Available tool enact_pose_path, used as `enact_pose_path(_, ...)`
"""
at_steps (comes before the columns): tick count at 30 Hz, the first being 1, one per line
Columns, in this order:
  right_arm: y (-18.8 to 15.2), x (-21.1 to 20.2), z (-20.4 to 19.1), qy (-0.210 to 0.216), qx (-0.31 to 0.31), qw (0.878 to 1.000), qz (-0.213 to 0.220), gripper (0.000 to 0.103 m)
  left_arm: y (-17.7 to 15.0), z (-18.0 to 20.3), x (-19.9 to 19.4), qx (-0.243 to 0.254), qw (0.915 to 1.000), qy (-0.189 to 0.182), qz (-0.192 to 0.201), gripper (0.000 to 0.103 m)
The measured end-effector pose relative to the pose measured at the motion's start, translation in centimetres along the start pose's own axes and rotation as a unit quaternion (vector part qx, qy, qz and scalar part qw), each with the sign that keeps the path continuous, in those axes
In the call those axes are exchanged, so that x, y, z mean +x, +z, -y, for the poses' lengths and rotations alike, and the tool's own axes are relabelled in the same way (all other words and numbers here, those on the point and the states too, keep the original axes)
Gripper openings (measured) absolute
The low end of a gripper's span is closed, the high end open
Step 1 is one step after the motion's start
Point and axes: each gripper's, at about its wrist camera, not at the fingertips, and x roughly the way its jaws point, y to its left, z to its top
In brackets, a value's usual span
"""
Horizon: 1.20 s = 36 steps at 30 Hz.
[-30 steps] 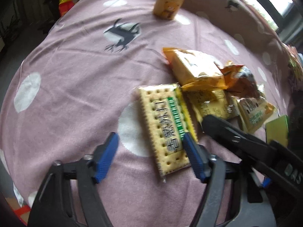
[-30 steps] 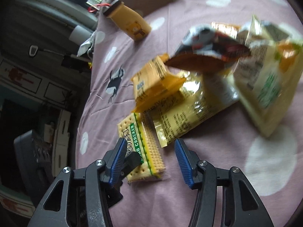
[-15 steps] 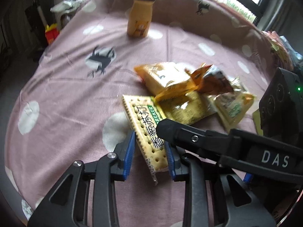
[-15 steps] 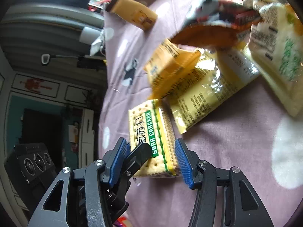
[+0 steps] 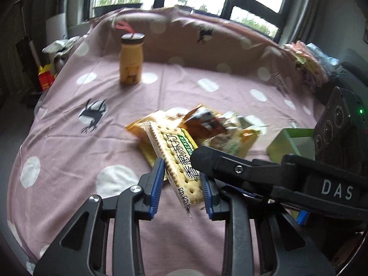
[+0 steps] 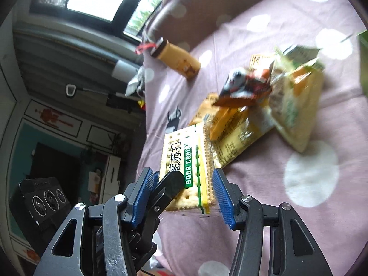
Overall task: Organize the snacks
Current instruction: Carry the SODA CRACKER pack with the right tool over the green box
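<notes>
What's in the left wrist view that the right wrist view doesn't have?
Left wrist only: a heap of packets at the cloth's far right edge.

Right wrist only: a teal wall with a dark doorway, the SODA CRACKER print on the pack, and the right hand-held gripper with its pads on either side of that pack.

Both: the cracker pack clamped in the left hand-held gripper, whose jaws have just been closing on it, the yellow bottle, the loose snack pile and the spotted pink cloth.
</notes>
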Motion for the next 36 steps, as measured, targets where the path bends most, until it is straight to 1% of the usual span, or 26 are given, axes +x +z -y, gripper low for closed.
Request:
enact_pose_path(4,-0.2,-3.0,0.0,-0.005,-0.004,0.999,0.039,0.056,0.2,2.3,-0.9,0.021,0.999,-0.028,0.026,0.029)
enact_pose_path(11,0.0,-6.9,0.5,-0.014,-0.008,0.996,0.085,0.056,0.7,5.2,-1.6,0.036,0.9961,-0.06,0.054,0.029)
enact_pose_path(26,-0.1,-12.0,2.1,-0.034,0.006,0.99,0.137,0.056,1.0,9.7,-1.4,0.051,0.9906,-0.105,0.071,0.029)
enact_pose_path(36,0.0,-15.5,3.1,-0.062,0.015,0.982,0.179,0.056,1.1,13.0,-1.0,0.061,0.984,-0.15,0.074,0.029)
